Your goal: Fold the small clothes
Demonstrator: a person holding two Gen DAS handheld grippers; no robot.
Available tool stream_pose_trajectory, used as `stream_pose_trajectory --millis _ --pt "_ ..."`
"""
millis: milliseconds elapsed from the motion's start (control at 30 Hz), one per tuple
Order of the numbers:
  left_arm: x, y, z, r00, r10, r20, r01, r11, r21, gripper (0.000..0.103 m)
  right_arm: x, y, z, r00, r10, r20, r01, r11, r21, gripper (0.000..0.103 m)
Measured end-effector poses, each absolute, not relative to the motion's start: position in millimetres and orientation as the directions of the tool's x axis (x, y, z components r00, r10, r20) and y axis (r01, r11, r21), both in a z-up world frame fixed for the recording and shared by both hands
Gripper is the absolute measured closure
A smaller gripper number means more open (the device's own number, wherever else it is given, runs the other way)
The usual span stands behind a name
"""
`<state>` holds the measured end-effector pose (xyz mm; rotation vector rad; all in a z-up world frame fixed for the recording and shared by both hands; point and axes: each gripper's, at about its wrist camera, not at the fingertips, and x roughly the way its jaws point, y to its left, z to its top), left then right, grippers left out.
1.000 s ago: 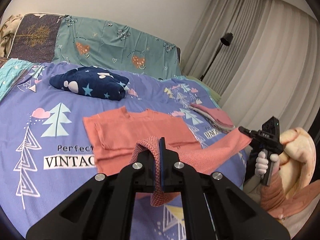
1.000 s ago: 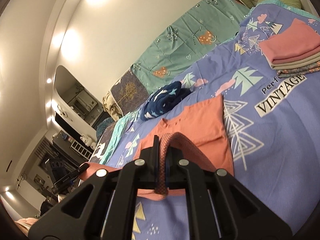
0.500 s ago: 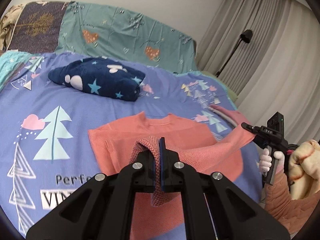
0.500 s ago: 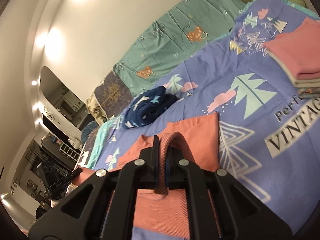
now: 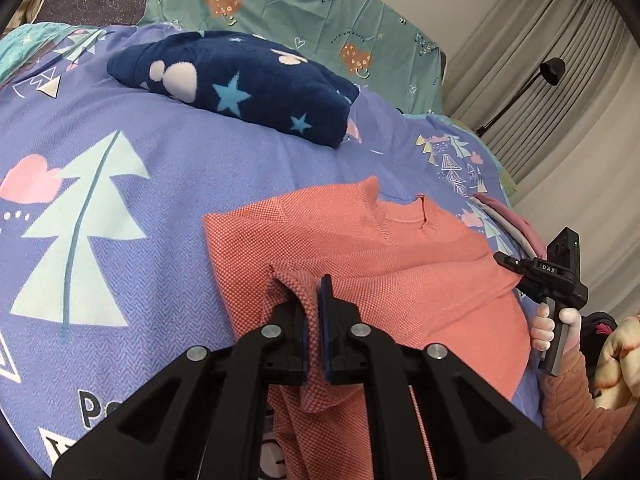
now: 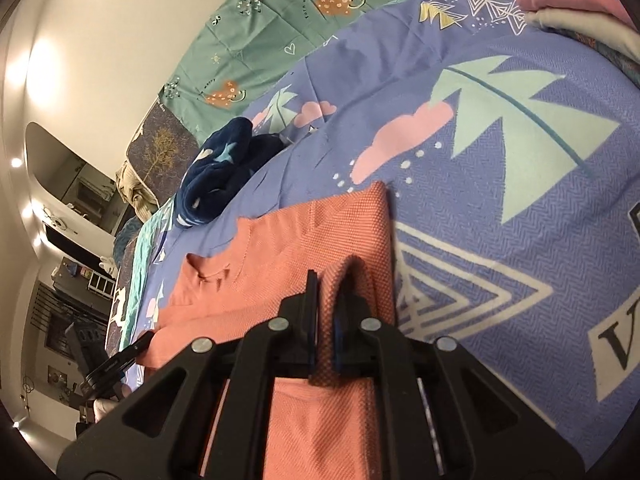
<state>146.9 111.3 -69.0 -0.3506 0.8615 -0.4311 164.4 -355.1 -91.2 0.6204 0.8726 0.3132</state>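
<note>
Here the bed (image 5: 168,216), under its purple printed cover, carries a coral top (image 5: 400,264) lying flat with its neckline toward the far end, so its long axis runs near to far. A dark blue starred bundle (image 5: 240,84) lies well beyond it, and a stack of folded clothes (image 6: 580,4) sits far right. The lower hem is doubled over the body: the left tool (image 5: 314,320) has the hem's left corner between its jaws, the right tool (image 6: 326,312) its right corner. Both pairs of jaws are opening, cloth between them. Judging by this, each corner needs only dropping straight onto the body beneath, both hands equally near.
</note>
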Motion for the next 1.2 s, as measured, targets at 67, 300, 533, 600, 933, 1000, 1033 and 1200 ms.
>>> stream_pose_trajectory --millis 67,300,533,600,933,1000,1033,1200 --pt "139 112 -63 0.577 -0.500 -0.646 0.224 0.857 -0.464 0.085 157 -355 -85 0.611 0.498 -0.615 -0.027 0.790 0.613 0.089" --pt "119 104 -59 0.536 -0.540 -0.649 0.279 0.839 -0.468 0.098 137 -348 -74 0.603 0.504 -0.618 -0.099 0.816 0.569 0.099" --pt "182 117 -40 0.642 -0.511 -0.572 0.192 0.829 -0.525 0.096 190 -367 -66 0.662 0.498 -0.560 0.038 0.724 0.689 0.094" --pt "192 117 -41 0.631 -0.493 -0.599 0.163 0.839 -0.519 0.085 197 -366 -66 0.653 0.474 -0.591 0.058 0.747 0.662 0.089" --pt "187 127 -49 0.635 -0.394 -0.664 0.167 0.910 -0.380 0.048 201 -367 -62 0.658 0.436 -0.614 -0.052 0.840 0.541 0.059" --pt "199 124 -60 0.604 -0.390 -0.695 0.167 0.915 -0.369 0.048 210 -365 -66 0.646 0.425 -0.634 -0.071 0.860 0.505 0.059" --pt "209 123 -66 0.586 -0.388 -0.711 0.166 0.917 -0.364 0.048 217 -362 -68 0.639 0.417 -0.646 -0.079 0.872 0.483 0.057" --pt "233 115 -76 0.559 -0.425 -0.712 0.194 0.902 -0.386 0.100 251 -350 -82 0.576 0.431 -0.695 -0.115 0.884 0.453 0.052"
